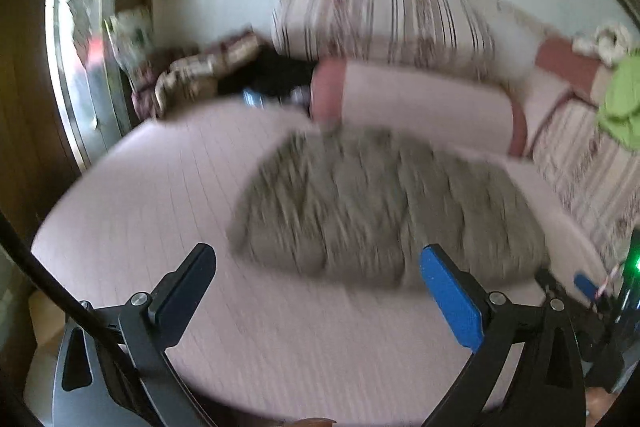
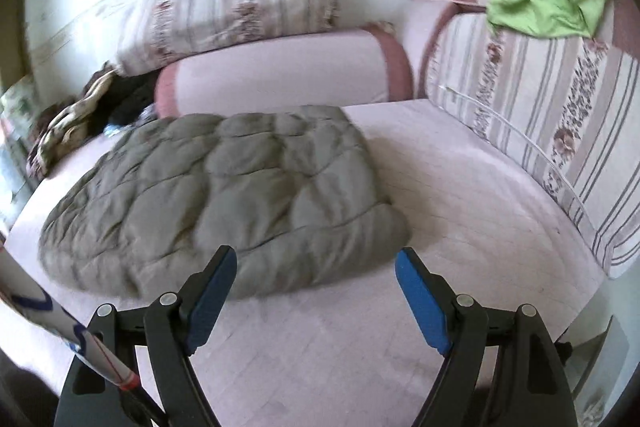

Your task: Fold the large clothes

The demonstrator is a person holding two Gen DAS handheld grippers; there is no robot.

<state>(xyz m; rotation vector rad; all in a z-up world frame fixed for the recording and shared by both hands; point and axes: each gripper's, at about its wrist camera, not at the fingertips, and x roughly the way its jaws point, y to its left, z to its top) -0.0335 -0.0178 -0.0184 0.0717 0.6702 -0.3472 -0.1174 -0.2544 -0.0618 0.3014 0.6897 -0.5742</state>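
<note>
While both jaws stand wide apart and hold nothing, the left gripper (image 1: 318, 279) and right gripper (image 2: 316, 285) hover over the pink bed (image 2: 460, 203); just beyond lies the folded grey quilted jacket (image 2: 224, 195), bolster (image 2: 280, 71) behind.

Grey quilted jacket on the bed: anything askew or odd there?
Nothing stands out. The grey quilted jacket lies folded and flat on the pink bedsheet; both claws, left and right, are open and clear of it.

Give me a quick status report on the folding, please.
Left gripper open, empty. Right gripper open, empty. Grey quilted jacket lies folded on the pink mattress. Nothing in the way.
</note>
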